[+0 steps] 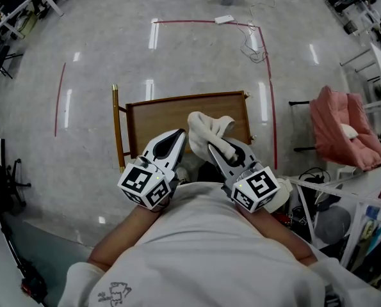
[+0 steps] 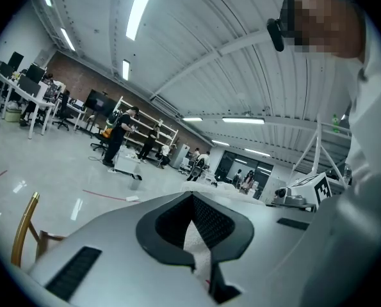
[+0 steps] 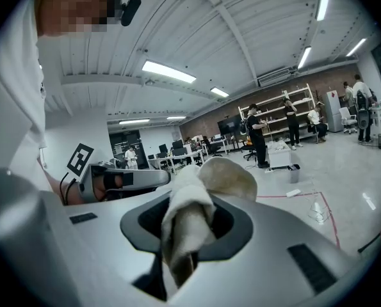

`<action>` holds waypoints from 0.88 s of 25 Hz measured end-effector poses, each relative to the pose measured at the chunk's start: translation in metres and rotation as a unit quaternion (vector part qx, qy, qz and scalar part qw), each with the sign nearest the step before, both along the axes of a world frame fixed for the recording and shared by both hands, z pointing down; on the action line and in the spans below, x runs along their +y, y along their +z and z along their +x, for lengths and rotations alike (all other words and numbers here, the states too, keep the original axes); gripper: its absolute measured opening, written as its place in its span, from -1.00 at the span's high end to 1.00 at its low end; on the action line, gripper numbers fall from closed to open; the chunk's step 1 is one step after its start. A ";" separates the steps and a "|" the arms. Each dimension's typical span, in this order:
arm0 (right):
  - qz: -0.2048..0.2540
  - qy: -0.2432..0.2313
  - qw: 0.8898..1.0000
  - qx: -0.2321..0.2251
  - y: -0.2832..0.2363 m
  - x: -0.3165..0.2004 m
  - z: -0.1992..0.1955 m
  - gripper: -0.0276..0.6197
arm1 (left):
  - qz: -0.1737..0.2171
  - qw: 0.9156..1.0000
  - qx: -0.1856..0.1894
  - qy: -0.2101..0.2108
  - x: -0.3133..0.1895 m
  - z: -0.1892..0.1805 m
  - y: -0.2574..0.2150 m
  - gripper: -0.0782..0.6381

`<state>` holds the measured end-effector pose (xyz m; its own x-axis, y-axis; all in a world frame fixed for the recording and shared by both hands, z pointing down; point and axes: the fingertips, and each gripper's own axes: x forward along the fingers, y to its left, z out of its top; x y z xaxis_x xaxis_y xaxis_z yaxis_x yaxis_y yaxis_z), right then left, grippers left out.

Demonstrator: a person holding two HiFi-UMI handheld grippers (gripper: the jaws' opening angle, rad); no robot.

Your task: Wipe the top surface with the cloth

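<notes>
Two grippers are raised before my chest, above the wooden table. My right gripper has its jaws clamped on the white cloth; the cloth's bunched end sticks up past the tips, clear of the tabletop. My left gripper has its jaws together, holding nothing. A pale strip shows in the slit behind its tips, too small to identify. My grippers and shirt hide the table's near edge.

cloth in R claw over table | L claw just left | chair right of table
</notes>
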<state>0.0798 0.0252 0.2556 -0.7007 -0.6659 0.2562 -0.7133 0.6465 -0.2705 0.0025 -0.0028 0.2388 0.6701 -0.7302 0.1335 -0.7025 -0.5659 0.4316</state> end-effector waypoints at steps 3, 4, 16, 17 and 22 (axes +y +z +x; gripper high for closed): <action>0.004 -0.004 1.000 -0.003 -0.001 -0.016 0.016 0.64 | 0.004 1.000 -0.011 -0.006 -0.013 0.014 -0.001 0.76; 0.002 -0.005 1.000 -0.004 0.000 -0.023 0.022 0.64 | 0.004 1.000 -0.013 -0.008 -0.019 0.020 0.000 0.76; -0.050 0.028 0.998 -0.039 0.034 -0.120 0.120 0.64 | -0.011 0.997 -0.064 -0.048 -0.096 0.077 0.025 0.76; -0.052 0.030 0.997 -0.040 0.037 -0.128 0.128 0.64 | -0.013 0.996 -0.071 -0.050 -0.102 0.081 0.030 0.76; -0.072 0.050 0.996 -0.023 0.068 -0.157 0.167 0.64 | -0.028 0.994 -0.088 -0.061 -0.127 0.090 0.051 0.76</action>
